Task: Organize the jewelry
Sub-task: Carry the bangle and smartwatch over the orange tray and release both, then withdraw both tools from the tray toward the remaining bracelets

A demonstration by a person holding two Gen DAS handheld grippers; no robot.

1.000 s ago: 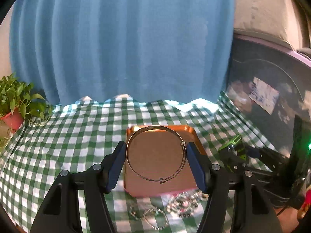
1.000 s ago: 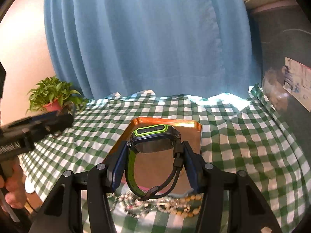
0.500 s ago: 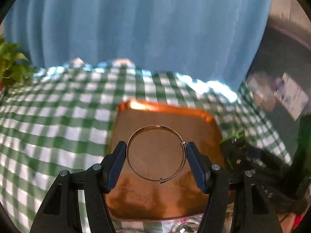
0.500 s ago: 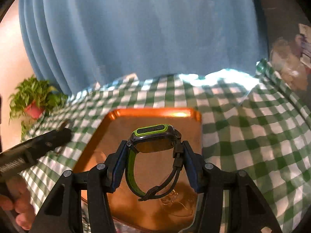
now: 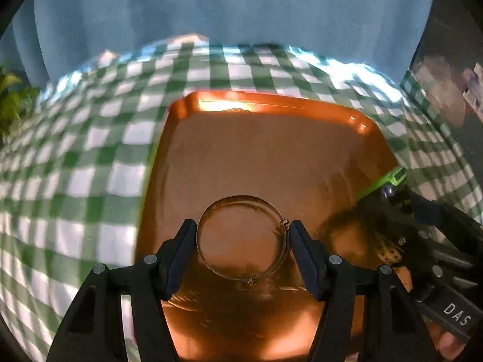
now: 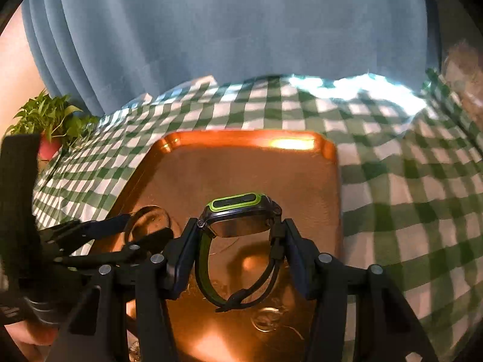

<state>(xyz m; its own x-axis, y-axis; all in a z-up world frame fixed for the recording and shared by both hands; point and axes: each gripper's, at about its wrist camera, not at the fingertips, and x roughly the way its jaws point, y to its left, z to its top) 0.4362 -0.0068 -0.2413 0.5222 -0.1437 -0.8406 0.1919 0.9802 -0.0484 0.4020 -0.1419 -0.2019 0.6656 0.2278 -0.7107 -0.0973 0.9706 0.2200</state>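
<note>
Left wrist view: left tongs pinching a thin metal bangle by its sides, held over an orange tray on a desk with a green checked cloth. Right wrist view: right tongs clamped on a green-and-black watch, strap hanging in a loop, above the same tray. Potted plant at the far left; blue curtain behind.

Left gripper, right gripper — black frames, blue pads, silver screws.
</note>
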